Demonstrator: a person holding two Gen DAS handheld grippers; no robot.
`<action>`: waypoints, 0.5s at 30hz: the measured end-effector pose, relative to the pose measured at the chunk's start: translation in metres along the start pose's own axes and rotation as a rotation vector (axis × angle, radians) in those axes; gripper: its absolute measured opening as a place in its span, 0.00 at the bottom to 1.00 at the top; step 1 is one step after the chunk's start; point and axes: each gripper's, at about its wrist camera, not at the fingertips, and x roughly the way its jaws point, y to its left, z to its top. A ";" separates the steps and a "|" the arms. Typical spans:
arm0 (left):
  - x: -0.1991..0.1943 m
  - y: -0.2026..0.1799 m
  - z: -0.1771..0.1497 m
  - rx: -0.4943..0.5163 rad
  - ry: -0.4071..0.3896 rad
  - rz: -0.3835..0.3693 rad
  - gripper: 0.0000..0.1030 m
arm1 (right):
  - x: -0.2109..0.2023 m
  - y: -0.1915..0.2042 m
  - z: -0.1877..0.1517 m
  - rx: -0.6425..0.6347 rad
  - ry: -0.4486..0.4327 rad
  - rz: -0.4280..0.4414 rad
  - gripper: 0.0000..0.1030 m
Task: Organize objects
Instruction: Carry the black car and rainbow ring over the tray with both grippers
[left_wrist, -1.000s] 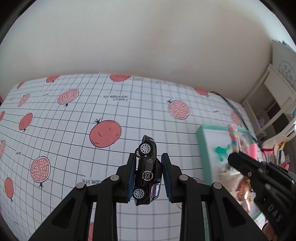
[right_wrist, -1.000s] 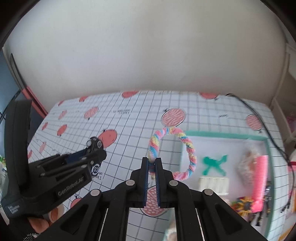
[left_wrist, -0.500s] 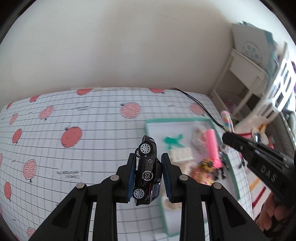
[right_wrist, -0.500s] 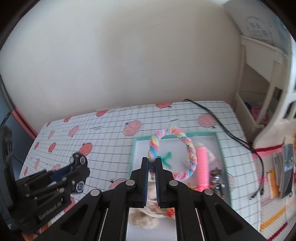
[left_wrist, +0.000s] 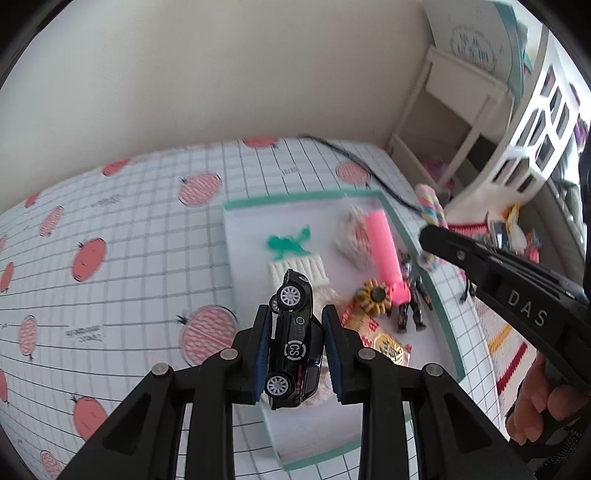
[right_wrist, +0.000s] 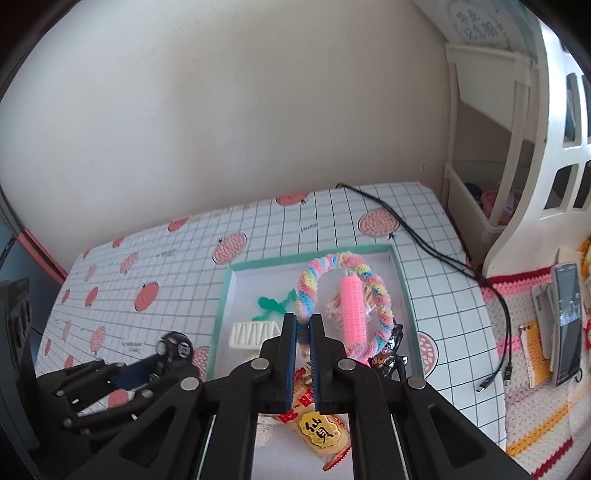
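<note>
Gripping a black toy car (left_wrist: 293, 341), your left gripper (left_wrist: 295, 347) hovers over the teal-rimmed tray (right_wrist: 221, 295); your right gripper (right_wrist: 303, 354) pinches a braided ring (right_wrist: 347, 262) above its pink roller (right_wrist: 352, 310).

The left gripper (left_wrist: 295, 347) is raised, its blue pads clamped on the sides of a toy car (left_wrist: 293, 339) held nose-up. The right gripper (right_wrist: 303, 354) is raised to its right, pads pinched on a braided ring (right_wrist: 345, 302) that stands beyond them. A hand (left_wrist: 535, 410) grips the right gripper's handle.
</note>
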 end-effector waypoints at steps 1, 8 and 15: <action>0.005 -0.002 -0.001 0.000 0.011 -0.001 0.28 | 0.005 -0.001 -0.002 -0.003 0.010 0.000 0.07; 0.035 -0.009 -0.007 0.006 0.084 -0.010 0.28 | 0.033 -0.003 -0.013 -0.015 0.068 0.003 0.07; 0.056 -0.018 -0.011 0.009 0.125 -0.021 0.28 | 0.050 -0.005 -0.020 -0.017 0.104 -0.001 0.07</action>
